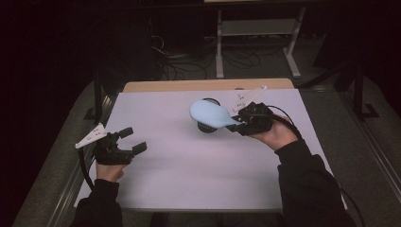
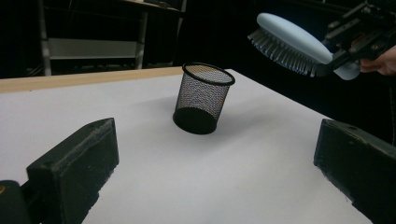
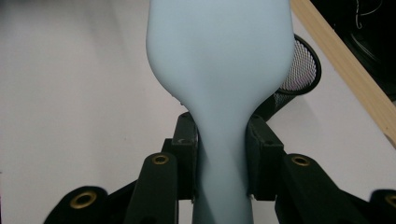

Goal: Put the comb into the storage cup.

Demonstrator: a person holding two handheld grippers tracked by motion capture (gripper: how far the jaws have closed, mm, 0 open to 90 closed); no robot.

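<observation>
- Brush (image 1: 211,114), pale blue, held aloft just right of centre in the high view, over the mesh cup; handle clamped between the right gripper's jaws, bristles facing down in the left gripper view (image 2: 289,45).
- Left gripper (image 1: 133,140) at lower left of the high view, low over the white table (image 1: 189,165); jaws spread wide with nothing between them.
- Right gripper (image 1: 240,124) right of centre, squeezed tight on the narrow neck of the brush, as seen at bottom centre of the right gripper view (image 3: 219,154).
- Mesh cup (image 2: 203,98), black, upright on the table near frame centre of the left gripper view; partly hidden beneath the brush head from above.
- Wooden table edge (image 1: 208,85) along the far side, above the white sheet.
- Metal frame and cables (image 1: 222,52) on the dark floor at top centre.
</observation>
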